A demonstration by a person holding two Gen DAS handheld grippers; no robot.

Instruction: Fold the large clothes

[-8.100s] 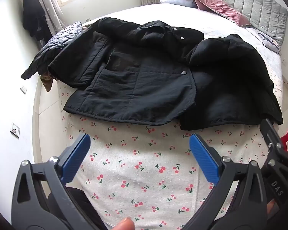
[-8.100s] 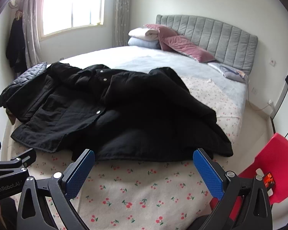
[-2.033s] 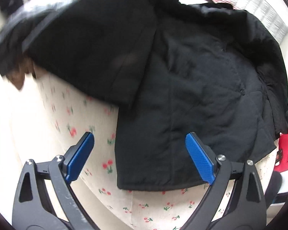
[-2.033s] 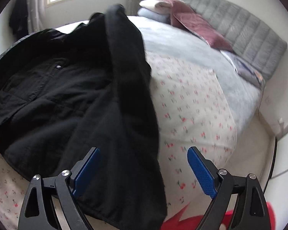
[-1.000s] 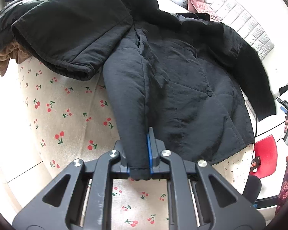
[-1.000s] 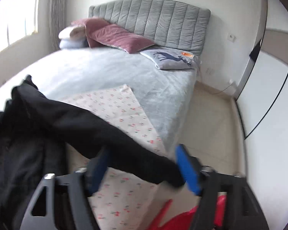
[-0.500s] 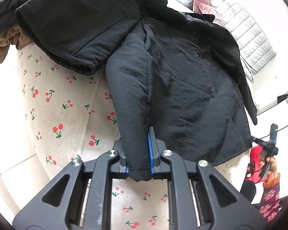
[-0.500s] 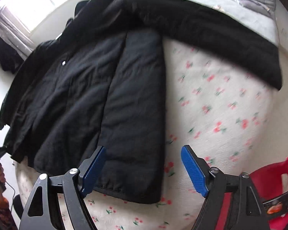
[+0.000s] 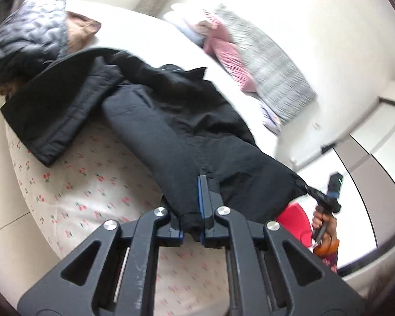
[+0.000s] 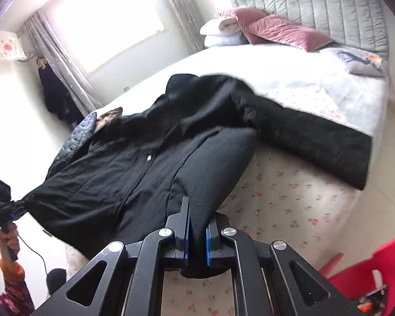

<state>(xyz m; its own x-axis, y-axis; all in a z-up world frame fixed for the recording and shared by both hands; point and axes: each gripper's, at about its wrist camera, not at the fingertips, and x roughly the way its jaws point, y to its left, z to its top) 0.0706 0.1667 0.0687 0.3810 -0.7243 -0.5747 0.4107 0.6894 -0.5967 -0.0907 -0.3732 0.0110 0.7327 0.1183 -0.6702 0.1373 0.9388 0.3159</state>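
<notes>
Left gripper (image 9: 191,218) and right gripper (image 10: 196,239) each pinch the black padded jacket's (image 10: 150,163) hem; sleeve (image 10: 316,142) at three o'clock may drag off the bed (image 10: 289,200).

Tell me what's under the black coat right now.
Cherry-print sheet shows beneath the black coat; a quilted grey jacket pokes out at its far edge. Anything else underneath is covered.

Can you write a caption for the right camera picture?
Right claw pinching the hem of a big black padded coat spread on the cherry-print bed.
</notes>
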